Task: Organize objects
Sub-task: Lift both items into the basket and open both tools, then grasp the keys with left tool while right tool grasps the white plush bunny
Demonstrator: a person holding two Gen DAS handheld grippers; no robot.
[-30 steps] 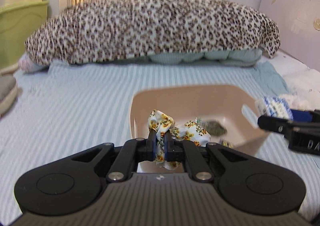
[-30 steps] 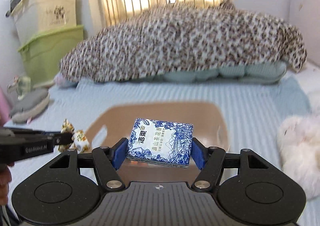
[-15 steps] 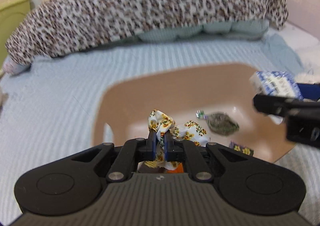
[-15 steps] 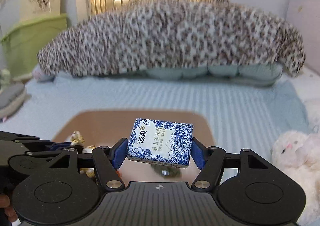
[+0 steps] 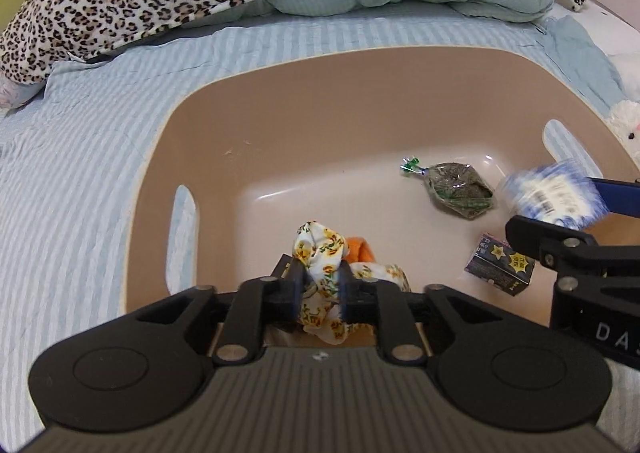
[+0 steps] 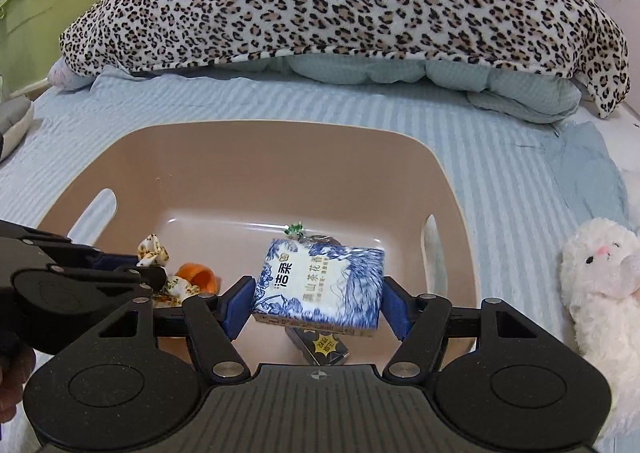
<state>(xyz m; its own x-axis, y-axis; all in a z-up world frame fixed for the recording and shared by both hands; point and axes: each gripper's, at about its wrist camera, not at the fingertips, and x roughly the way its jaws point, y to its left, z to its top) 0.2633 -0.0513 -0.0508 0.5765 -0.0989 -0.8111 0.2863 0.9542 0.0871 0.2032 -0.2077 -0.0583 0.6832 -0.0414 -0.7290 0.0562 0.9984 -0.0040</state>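
Two grippers over the tan basin [image 5: 256,101] on the striped bedsheet [image 5: 80,157].
Left gripper [image 5: 320,285]: jaws just opening, floral scrunchie [image 5: 320,249] loosely between. Right gripper [image 6: 318,303]: jaws just widening, tissue pack [image 6: 324,283] tilted between the pads, gaps showing.

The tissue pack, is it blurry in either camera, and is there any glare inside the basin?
Left wrist view: the tissue pack at the right edge is smeared by motion blur, its print unreadable; white glare streaks lie on the basin floor. Right wrist view: the pack is mostly sharp with readable print, slightly soft at its right edge; a bright streak crosses the basin floor behind it.
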